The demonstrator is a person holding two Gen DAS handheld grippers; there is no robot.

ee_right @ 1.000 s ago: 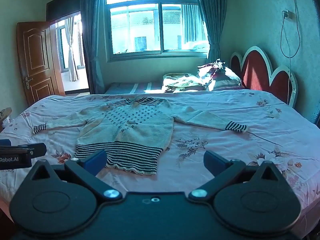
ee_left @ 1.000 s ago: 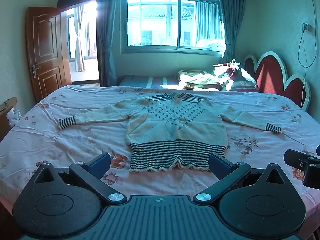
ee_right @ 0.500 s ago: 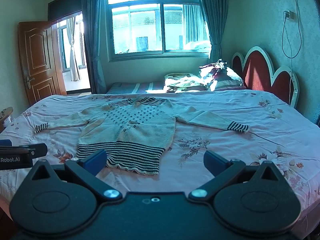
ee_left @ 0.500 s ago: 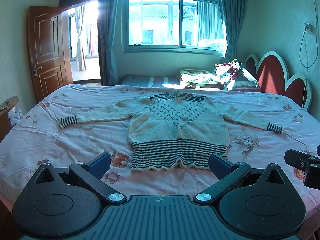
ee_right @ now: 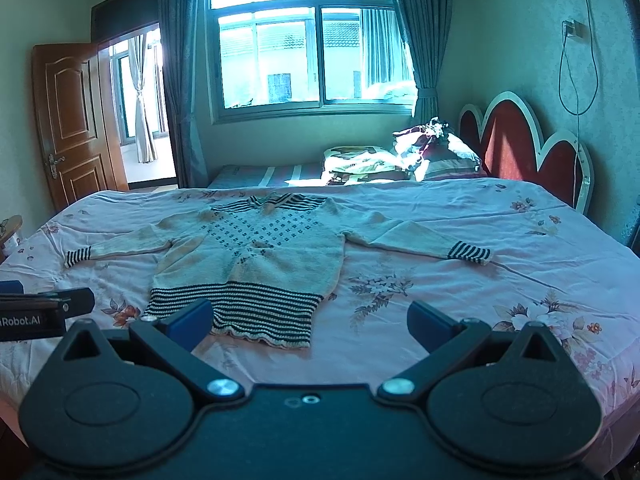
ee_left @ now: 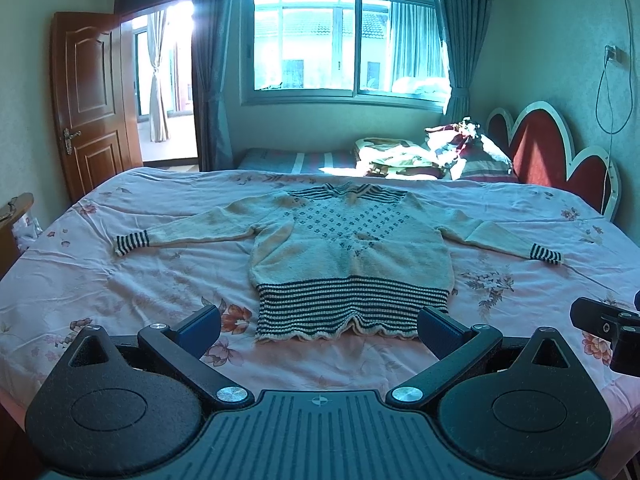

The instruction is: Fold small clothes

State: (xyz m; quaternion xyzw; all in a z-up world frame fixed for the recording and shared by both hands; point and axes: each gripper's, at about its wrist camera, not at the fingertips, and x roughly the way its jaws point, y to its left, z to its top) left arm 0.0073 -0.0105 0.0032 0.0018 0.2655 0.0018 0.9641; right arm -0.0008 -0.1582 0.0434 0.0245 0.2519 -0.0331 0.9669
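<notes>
We're holding the left gripper [ee_left: 319, 328] wide open and empty over the sweater [ee_left: 348, 252], lying flat with sleeves spread on the bed [ee_left: 80, 280] for folding, and the right gripper [ee_right: 310, 318] likewise spread, gripping nothing.

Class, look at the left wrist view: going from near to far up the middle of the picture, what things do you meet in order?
Left gripper → sweater's striped hem → sweater's striped collar → window.
</notes>
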